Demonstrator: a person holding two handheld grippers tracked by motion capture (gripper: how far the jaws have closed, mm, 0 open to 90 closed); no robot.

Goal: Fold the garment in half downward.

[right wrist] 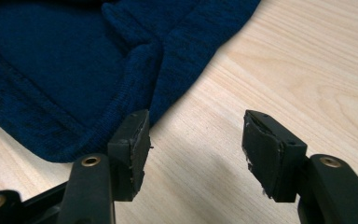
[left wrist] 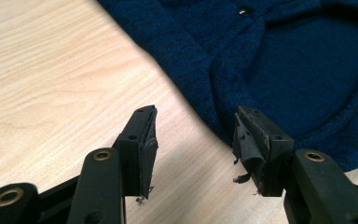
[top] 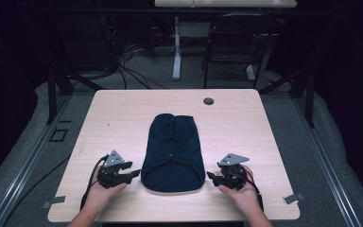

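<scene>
The left hand point(top: 105, 191) is resting on the near left part of the table point(top: 123, 118), holding the left gripper point(top: 134, 174) low over the wood. Its jaws are pointing toward the sweater point(top: 174, 153) and standing wide apart, gripping nothing. In the left gripper view the gripper point(left wrist: 193, 140) is sitting just beside the sweater's point(left wrist: 284, 70) near edge: one jaw is hanging over bare wood, the other is lying at the knitted hem, and whether it is touching the cloth I cannot tell. The rubber pads point(left wrist: 248, 144) are looking worn and frayed. A small dark button point(left wrist: 244, 11) is showing on the knit near the top of that view.

The dark blue sweater is lying flat in the middle of the table, folded into a narrow oblong running away from the person, with its rounded wide end nearest the hands and between the two grippers.

The right hand point(top: 242, 193) is resting on the near right part of the table, holding the right gripper point(top: 211, 176) just beside the sweater's other near corner. Its jaws are also spread wide and empty. In the right gripper view the gripper point(right wrist: 196, 140) is hovering over bare wood, one jaw lying close by the sweater's point(right wrist: 74, 60) ribbed edge, the other well clear of it.

Farther off, a round grommet point(top: 208, 101) is sitting in the table's far edge, and a chair point(top: 234, 42) is standing on the floor behind it.
</scene>
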